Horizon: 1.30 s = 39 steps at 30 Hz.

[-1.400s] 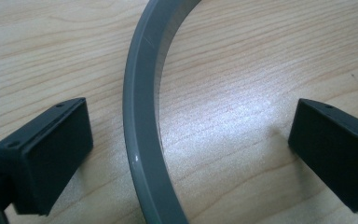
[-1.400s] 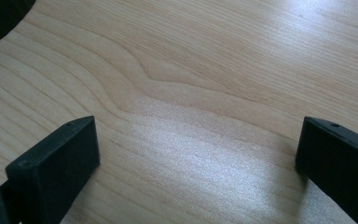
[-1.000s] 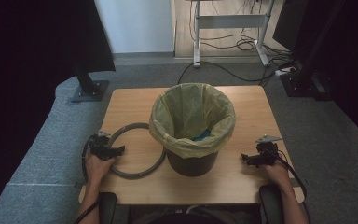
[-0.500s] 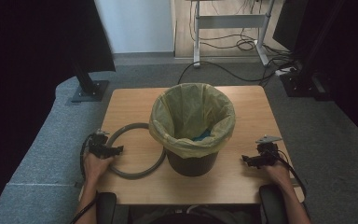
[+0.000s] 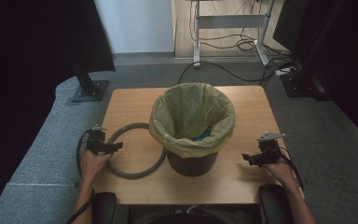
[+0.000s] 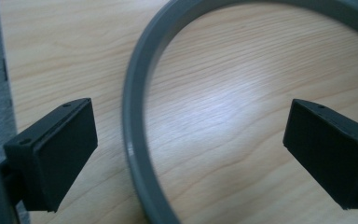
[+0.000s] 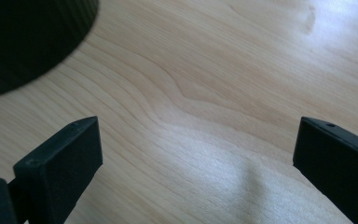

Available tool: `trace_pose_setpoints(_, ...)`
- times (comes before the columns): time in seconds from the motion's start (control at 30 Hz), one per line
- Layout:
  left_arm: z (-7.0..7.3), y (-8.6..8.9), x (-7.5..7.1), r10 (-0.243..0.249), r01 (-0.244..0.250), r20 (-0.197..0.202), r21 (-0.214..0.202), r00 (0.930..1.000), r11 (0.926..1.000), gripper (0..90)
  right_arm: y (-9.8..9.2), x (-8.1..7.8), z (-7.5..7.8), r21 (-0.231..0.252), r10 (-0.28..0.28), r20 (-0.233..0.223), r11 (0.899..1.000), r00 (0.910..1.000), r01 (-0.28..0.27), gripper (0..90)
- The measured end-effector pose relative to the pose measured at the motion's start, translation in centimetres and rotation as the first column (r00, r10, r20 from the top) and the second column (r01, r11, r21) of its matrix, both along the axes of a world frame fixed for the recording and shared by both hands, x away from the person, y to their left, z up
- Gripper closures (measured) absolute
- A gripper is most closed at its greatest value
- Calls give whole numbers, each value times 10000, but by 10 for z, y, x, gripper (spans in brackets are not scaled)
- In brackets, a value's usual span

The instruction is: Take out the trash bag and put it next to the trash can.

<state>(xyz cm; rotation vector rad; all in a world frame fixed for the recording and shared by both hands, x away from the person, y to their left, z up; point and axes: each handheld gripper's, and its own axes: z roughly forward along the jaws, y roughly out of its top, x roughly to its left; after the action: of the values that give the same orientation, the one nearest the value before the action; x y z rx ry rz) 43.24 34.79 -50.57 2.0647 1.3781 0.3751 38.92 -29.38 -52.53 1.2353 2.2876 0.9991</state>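
Now the grey ring [image 6: 137, 140] lies between the open left gripper [image 6: 191, 154] fingers [image 6: 60, 149].

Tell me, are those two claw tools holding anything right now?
No. The left gripper is open around the grey ring's rim, not clamping it; the right gripper is open over bare table.

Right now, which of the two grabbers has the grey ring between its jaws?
The left gripper. Its open jaws straddle the rim of the grey plastic ring; the right gripper has just bare wooden table between its jaws.
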Motion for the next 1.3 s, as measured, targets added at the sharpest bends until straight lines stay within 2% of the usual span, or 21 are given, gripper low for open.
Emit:
trace_pose_setpoints(0.03,6,-3,-1,-243,243,18,-161,9997,9996,28,1,0,6,139,132,-24,9998,9999,-131,12)
trace_pose_setpoints(0.07,6,-3,-1,-243,243,18,-161,9997,9996,36,1,0,6,139,132,-24,9998,9999,-131,12)
trace_pose_setpoints(0.1,9,-5,-2,-398,399,47,-266,9992,9989,36,1,0,12,176,223,-31,9996,9997,-222,12)
trace_pose_setpoints(0.13,12,-6,-3,-520,521,40,-290,9986,9982,36,1,0,12,176,223,-31,9996,9997,-222,12)
trace_pose_setpoints(0.23,25,-15,-6,-1024,1026,86,-397,9947,9939,22,4,-1,25,316,442,7,9985,9990,-442,12)
trace_pose_setpoints(0.27,25,-15,-6,-1024,1026,86,-397,9947,9939,18,4,-1,25,316,442,7,9985,9990,-442,12)
trace_pose_setpoints(0.37,35,-21,-8,-1383,1389,185,-368,9902,9896,17,6,-1,39,401,734,44,9965,9973,-736,12)
trace_pose_setpoints(0.53,52,-29,-11,-1839,1850,346,-326,9823,9822,18,8,-1,52,511,1009,76,9936,9949,-1012,11)
trace_pose_setpoints(0.57,58,-32,-11,-2023,2038,374,-415,9786,9781,20,8,-1,60,577,1102,123,9922,9938,-1107,11)
trace_pose_setpoints(0.67,64,-35,-11,-2173,2188,427,-345,9752,9752,25,8,-1,67,658,1243,165,9900,9921,-1251,11)
trace_pose_setpoints(0.77,76,-41,-13,-2480,2499,478,-409,9676,9674,25,9,-1,83,722,1554,207,9850,9876,-1565,10)
trace_pose_setpoints(0.87,82,-43,-14,-2621,2644,522,-448,9636,9634,24,11,-2,90,671,1668,241,9835,9857,-1680,10)
trace_pose_setpoints(0.9,85,-45,-14,-2716,2741,532,-488,9609,9605,23,12,-2,97,689,1791,239,9812,9835,-1803,10)
trace_pose_setpoints(0.93,88,-46,-15,-2798,2827,563,-526,9584,9578,23,12,-2,97,689,1791,239,9812,9835,-1803,10)
trace_pose_setpoints(0.97,92,-48,-16,-2893,2926,605,-560,9553,9546,22,14,-2,105,688,1944,326,9781,9804,-1962,10)
trace_pose_setpoints(1.07,103,-53,-18,-3127,3180,783,-684,9466,9456,22,15,-3,113,733,2032,394,9759,9783,-2056,10)
trace_pose_setpoints(1.17,115,-58,-20,-3358,3425,930,-690,9373,9370,25,18,-3,129,912,2278,515,9685,9723,-2317,10)
trace_pose_setpoints(1.2,119,-60,-21,-3421,3491,969,-675,9346,9346,25,18,-3,129,912,2278,515,9685,9723,-2317,10)
trace_pose_setpoints(1.23,126,-64,-22,-3603,3672,1013,-594,9273,9283,27,20,-4,138,1018,2441,594,9631,9679,-2492,10)
trace_pose_setpoints(1.27,126,-64,-22,-3603,3672,1013,-594,9273,9283,28,20,-4,138,1018,2441,594,9631,9679,-2492,10)
trace_pose_setpoints(1.3,135,-69,-23,-3788,3850,1043,-465,9196,9217,28,22,-6,144,1091,2573,635,9586,9643,-2629,10)
